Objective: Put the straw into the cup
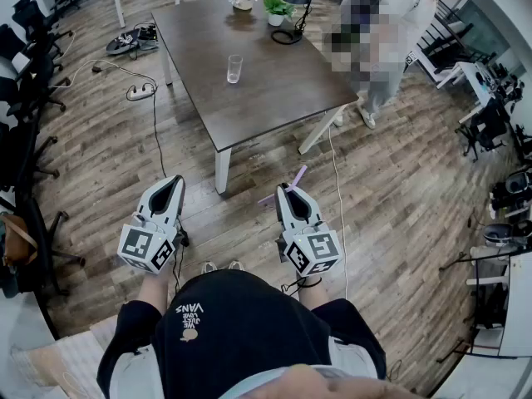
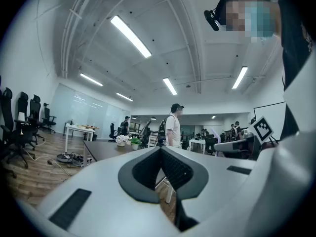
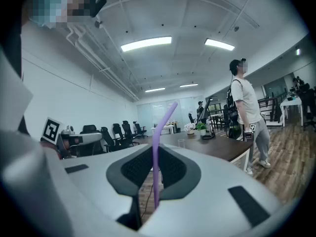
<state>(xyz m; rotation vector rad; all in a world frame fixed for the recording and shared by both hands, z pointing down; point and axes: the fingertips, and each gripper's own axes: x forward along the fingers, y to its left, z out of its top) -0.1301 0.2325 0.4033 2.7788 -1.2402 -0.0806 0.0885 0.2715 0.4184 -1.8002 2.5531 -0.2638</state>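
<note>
right claw (image 3: 154, 152) | I'm clamping it on the purple straw (image 3: 155, 177), keeping it roughly upright, guessing for an easy drop | cup (image 1: 234, 68) sitting well away on table (image 1: 274, 98)

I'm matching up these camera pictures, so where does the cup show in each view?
Head view: the cup stands upper middle, on the table.
Left gripper view: cannot be made out.
Right gripper view: small, just right of the straw, on the table.
Shared landmark: the green plant on the table.
</note>
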